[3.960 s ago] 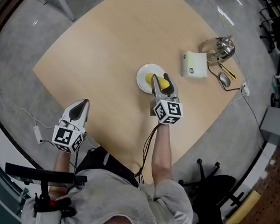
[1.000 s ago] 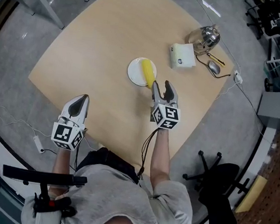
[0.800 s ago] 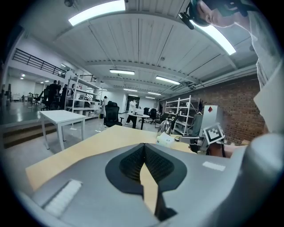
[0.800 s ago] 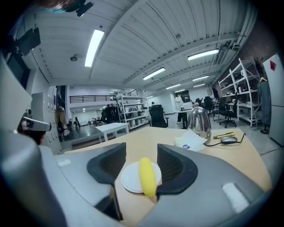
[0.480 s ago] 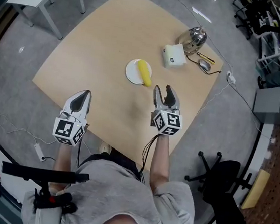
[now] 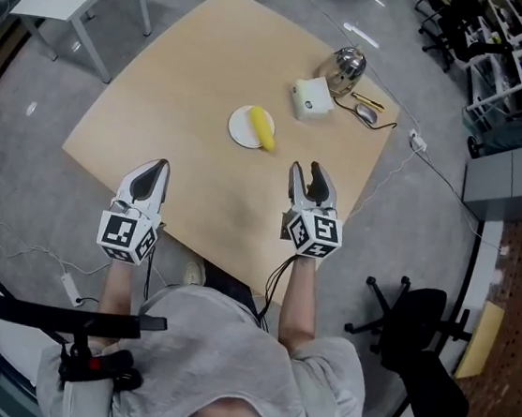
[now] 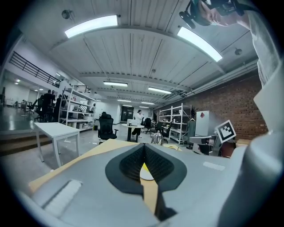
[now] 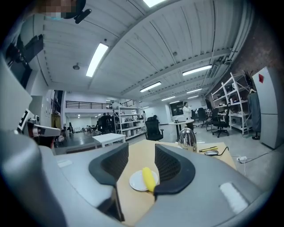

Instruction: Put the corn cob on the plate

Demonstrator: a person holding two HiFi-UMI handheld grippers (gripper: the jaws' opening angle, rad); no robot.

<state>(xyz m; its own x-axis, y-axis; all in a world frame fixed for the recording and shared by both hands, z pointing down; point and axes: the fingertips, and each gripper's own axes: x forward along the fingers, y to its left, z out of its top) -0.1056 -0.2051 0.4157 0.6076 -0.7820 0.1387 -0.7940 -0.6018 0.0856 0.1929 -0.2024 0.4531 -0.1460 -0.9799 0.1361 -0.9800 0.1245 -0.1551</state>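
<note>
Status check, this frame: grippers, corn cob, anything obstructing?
Left gripper shut, empty. Right gripper empty, jaws closing. Corn cob lying on plate, untouched. Nothing in the way.

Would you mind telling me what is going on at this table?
A person holds a gripper in each hand near the edge of the table. The corn lies on the plate, and neither gripper touches it. The right gripper is closing its jaws on nothing; the left gripper is shut and empty.

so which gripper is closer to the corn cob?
Right. The right gripper, jaws closing with nothing between them, sits below-right of the corn cob in the head view; the left gripper is farther, down-left by the table edge.
</note>
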